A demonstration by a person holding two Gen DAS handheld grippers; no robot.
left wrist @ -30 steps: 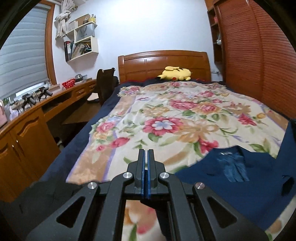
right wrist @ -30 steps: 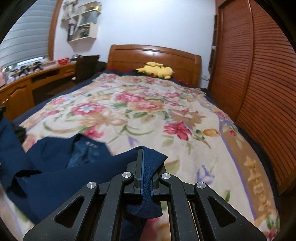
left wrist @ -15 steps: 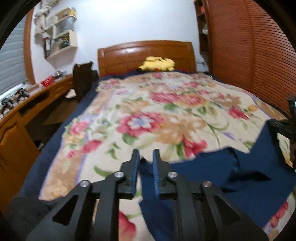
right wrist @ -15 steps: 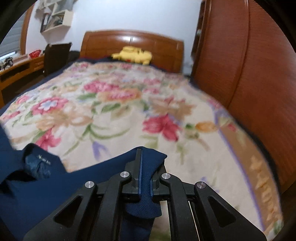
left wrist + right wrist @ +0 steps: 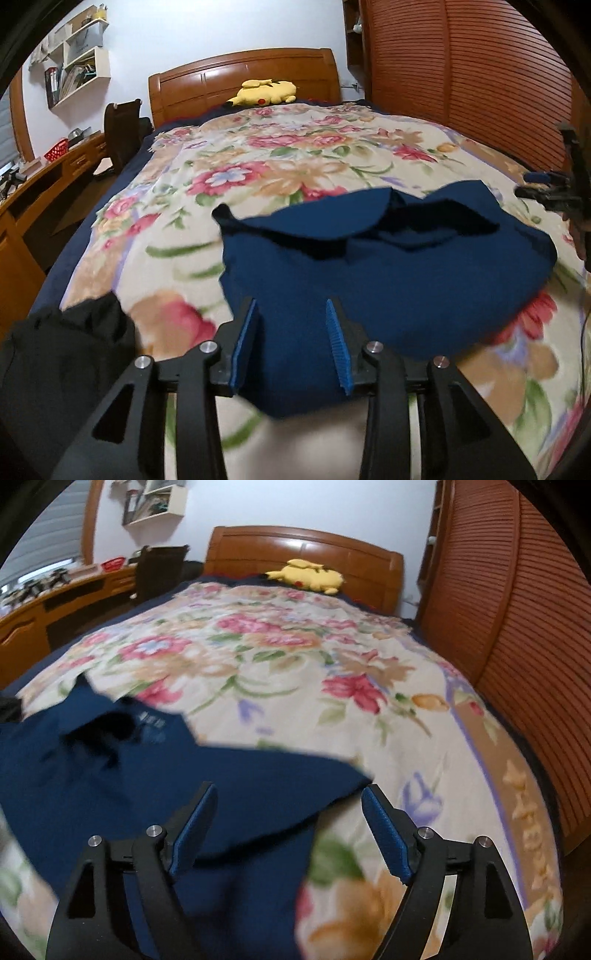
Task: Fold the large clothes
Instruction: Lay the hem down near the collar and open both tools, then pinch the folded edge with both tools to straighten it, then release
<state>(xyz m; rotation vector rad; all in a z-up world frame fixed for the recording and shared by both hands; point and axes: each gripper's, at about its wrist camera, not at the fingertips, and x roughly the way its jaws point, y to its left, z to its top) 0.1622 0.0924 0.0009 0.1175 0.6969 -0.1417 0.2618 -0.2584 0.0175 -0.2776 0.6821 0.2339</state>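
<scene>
Navy garment (image 5: 388, 273) dropped, bedspread (image 5: 295, 162) beyond

No text, label, brand or number can be read anywhere in either view. The navy garment (image 5: 110, 775) carries a small pale mark at its inner neck (image 5: 151, 720), ahead and to the left of the right gripper's fingers (image 5: 195, 819), but motion blur leaves it illegible. The spines of the binders on the wall shelf (image 5: 55, 79), far ahead and left of the left gripper's fingers (image 5: 245, 332), are too small to make out.
</scene>
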